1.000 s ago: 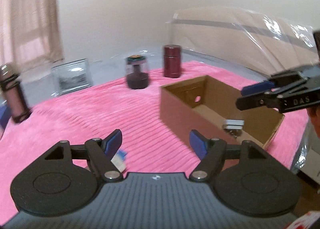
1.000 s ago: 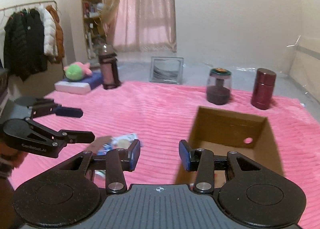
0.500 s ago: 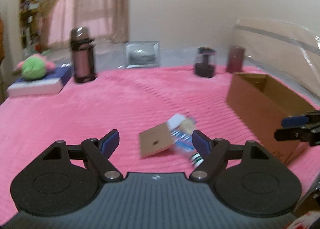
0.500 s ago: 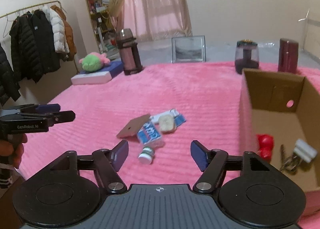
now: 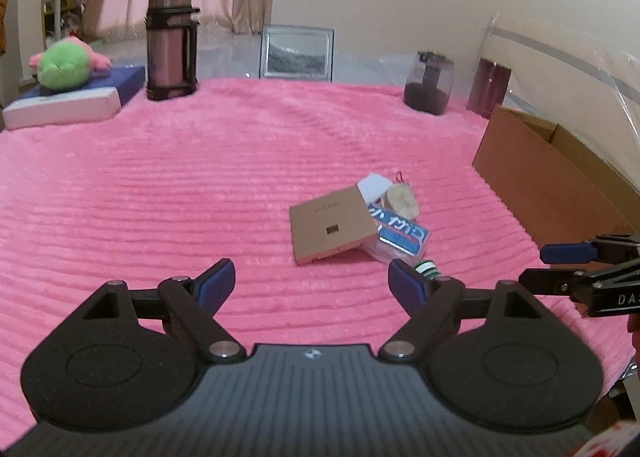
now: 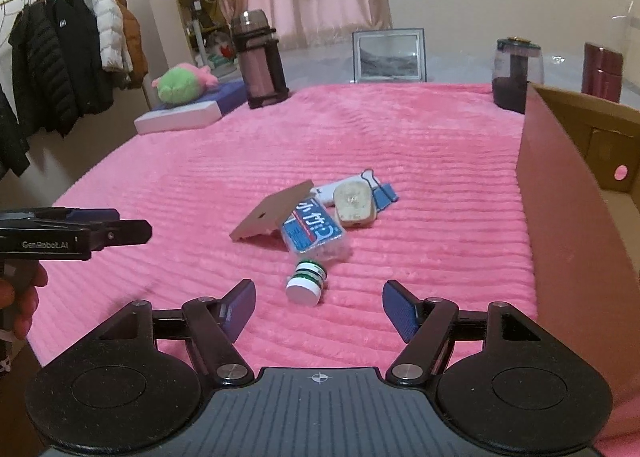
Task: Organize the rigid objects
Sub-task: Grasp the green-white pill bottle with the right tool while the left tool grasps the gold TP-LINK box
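A small pile lies on the pink blanket (image 6: 400,145): a flat brown card box (image 6: 270,209), a blue-labelled clear pack (image 6: 314,227), a beige plug-like block (image 6: 354,203), a blue binder clip (image 6: 382,187) and a small green-and-white bottle (image 6: 307,282) on its side. The pile also shows in the left wrist view, with the card box (image 5: 332,227) in front. My right gripper (image 6: 318,303) is open, just short of the bottle. My left gripper (image 5: 310,283) is open and empty, short of the pile. An open cardboard box (image 6: 576,193) stands to the right.
At the blanket's far edge stand a thermos (image 6: 260,57), a picture frame (image 6: 388,55), a dark jar (image 6: 514,75) and a maroon canister (image 6: 602,71). A green plush (image 6: 180,83) lies on a flat box at the left. Coats hang on a rack (image 6: 68,57).
Both grippers have swung left, away from the cardboard box, and now face the pile. The right gripper has opened wider and come closer to the bottle.
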